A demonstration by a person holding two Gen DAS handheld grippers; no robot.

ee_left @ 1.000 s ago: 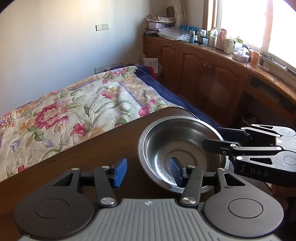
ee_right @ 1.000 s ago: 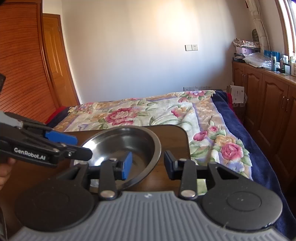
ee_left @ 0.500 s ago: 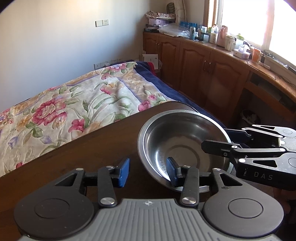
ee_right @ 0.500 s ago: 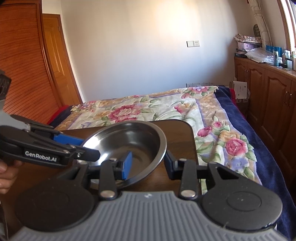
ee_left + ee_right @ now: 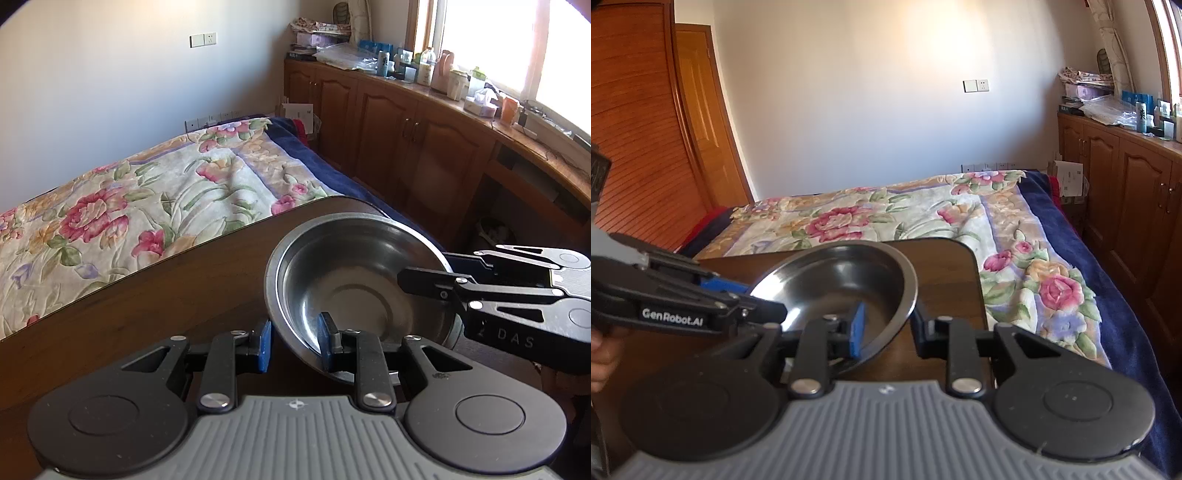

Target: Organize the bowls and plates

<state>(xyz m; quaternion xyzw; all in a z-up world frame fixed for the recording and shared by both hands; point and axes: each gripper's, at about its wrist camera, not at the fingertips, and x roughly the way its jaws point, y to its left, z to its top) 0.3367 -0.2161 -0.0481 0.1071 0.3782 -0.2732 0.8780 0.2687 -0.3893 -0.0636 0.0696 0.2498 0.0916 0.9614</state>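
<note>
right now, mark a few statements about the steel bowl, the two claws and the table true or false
1. The steel bowl holds food. False: its inside is bare metal.
2. Both claws have a finger inside the bowl and one outside its rim. True: the left claw straddles the near rim in its own view, and the right claw does the same in its view.
3. The bowl sits on a white plastic table. False: the table is dark brown wood.
4. The bowl is near the table's rounded corner beside the bed. True: the floral bedspread lies just beyond that corner.
5. A stack of plates stands next to the bowl. False: no plates are visible on the table.
</note>
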